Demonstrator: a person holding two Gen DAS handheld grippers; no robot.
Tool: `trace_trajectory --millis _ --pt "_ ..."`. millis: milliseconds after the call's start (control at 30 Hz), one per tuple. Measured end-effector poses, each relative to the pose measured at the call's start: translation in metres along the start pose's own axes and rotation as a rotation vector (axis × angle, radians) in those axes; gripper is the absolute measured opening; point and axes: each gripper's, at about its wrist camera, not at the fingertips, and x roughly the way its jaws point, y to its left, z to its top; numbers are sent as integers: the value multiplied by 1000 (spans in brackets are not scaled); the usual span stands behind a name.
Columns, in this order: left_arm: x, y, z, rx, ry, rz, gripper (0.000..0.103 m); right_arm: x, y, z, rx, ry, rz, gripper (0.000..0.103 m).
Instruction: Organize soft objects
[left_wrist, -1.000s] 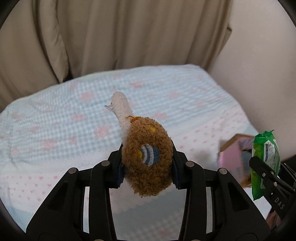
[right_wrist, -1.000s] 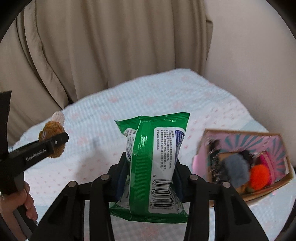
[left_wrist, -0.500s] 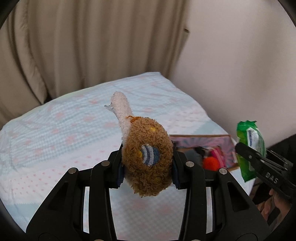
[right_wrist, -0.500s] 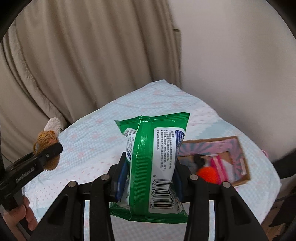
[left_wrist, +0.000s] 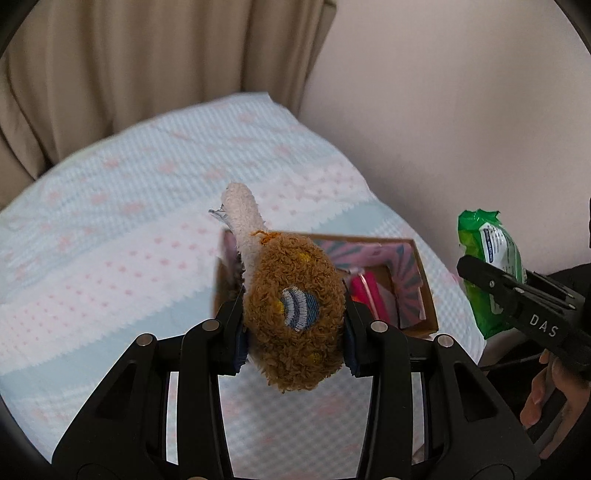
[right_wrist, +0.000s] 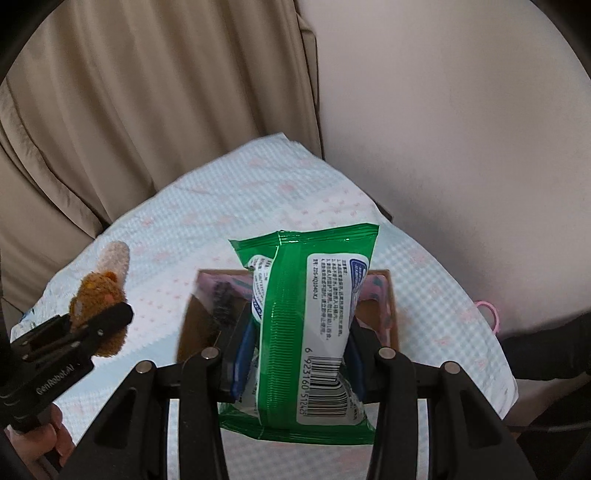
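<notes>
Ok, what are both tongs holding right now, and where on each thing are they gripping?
Left tongs clamp the brown plush toy across its round body. Right tongs clamp the green wipes pack across its lower middle.

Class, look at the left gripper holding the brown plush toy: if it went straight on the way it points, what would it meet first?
Most likely the open cardboard box on the bed, directly beyond the brown plush toy held in the left gripper. Depth is uncertain.

A: What has shifted?
B: The box (left_wrist: 417, 280), formerly seen off to the right, is now seen directly behind both the toy (left_wrist: 293, 314) and the pack (right_wrist: 314, 332).
A: Anything else?
B: More wall is shown.
</notes>
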Motion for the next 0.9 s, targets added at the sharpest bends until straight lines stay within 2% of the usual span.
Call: trace_trajectory --millis 233,467,500,567,633,667,700,733,900 --pt "78 -25 -8 13 132 21 36 53 -46 -2 39 113 45 40" --pt "117 -30 -10 39 206 79 37 103 -68 -1 45 215 76 40" --pt "119 -30 -9 44 212 82 39 107 -69 -1 49 221 77 40" --pt "124 -32 -6 47 232 81 52 117 -75 1 67 242 89 42" --pt "126 -29 -4 38 247 89 103 123 -80 3 94 249 97 53" --pt "126 -28 -4 39 249 96 103 125 -83 6 107 251 102 74" --pt "124 -28 -3 42 239 102 103 126 -84 8 115 256 110 100" --pt "123 -27 -4 47 239 103 103 126 -85 9 118 262 118 103" --pt "117 -24 -9 54 247 94 103 117 -89 12 127 235 102 103"
